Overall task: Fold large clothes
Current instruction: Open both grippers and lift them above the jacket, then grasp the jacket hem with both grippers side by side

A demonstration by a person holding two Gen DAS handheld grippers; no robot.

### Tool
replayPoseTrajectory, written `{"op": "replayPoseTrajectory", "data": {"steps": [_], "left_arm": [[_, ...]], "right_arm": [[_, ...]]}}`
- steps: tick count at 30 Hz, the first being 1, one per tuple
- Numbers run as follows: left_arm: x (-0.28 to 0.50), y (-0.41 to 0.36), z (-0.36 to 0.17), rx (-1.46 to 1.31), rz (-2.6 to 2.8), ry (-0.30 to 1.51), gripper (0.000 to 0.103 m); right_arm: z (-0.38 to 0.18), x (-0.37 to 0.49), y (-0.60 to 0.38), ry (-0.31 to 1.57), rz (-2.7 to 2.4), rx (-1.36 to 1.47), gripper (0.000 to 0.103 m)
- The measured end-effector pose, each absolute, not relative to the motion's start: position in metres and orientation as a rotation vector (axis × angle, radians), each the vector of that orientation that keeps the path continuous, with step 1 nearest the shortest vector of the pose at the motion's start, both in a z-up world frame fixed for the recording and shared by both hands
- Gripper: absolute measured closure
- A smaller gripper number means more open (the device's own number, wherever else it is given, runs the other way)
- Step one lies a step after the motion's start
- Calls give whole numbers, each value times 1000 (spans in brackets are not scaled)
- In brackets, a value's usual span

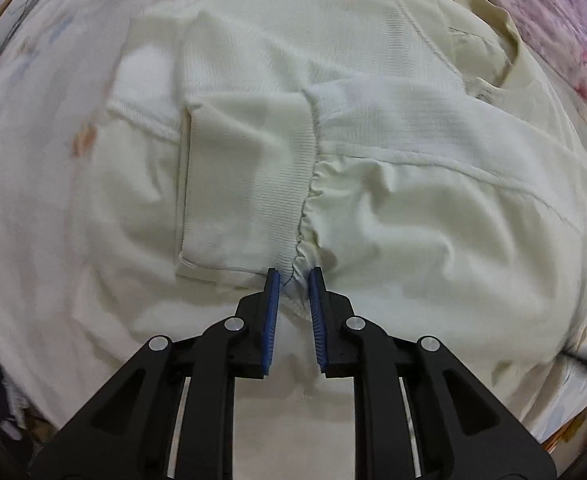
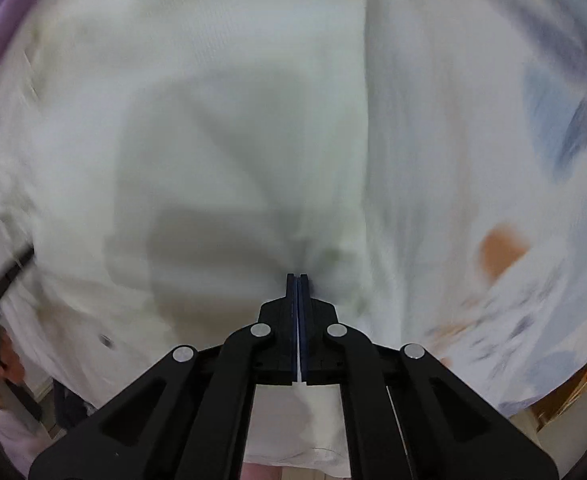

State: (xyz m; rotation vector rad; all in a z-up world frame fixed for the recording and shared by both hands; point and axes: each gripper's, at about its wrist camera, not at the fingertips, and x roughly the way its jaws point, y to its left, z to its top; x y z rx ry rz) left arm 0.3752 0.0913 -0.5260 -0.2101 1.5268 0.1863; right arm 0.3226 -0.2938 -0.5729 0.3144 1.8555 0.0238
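Under everything we see a bed covered by a pale sheet with faint blue and orange motifs, and a pink floral cover along its far right edge. From the left wrist view we get the sharp picture: a cream garment lies spread on the sheet, its sleeve folded across the body and ending in a ribbed cuff, a flat rectangle of fine knit lines. Where cuff meets sleeve the cloth gathers into small puckers. The left gripper has its blue ridged fingers narrowed on that puckered seam, grasping a pinch of the garment. Raised seams and soft wrinkles run over the smooth woven body.

The right wrist view shows none of this detail; it is smeared by motion. We make out only the garment's straight side edge against the patterned sheet and a grey shadow on the cloth. The right gripper has its fingers clenched together, a thin layer of cloth showing between the pads.
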Motion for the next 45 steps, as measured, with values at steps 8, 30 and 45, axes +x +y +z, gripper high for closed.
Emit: {"op": "replayPoseTrajectory", "data": {"steps": [8, 30, 45], "left_arm": [[362, 86, -497, -160, 203, 1536, 83], [328, 98, -380, -161, 144, 1465, 77], [307, 79, -335, -97, 248, 1431, 71]], "right_arm": [[-529, 298, -304, 1763, 61, 319, 92], [-344, 331, -239, 1542, 36, 231, 20], [-334, 353, -258, 1541, 154, 248, 11]]}}
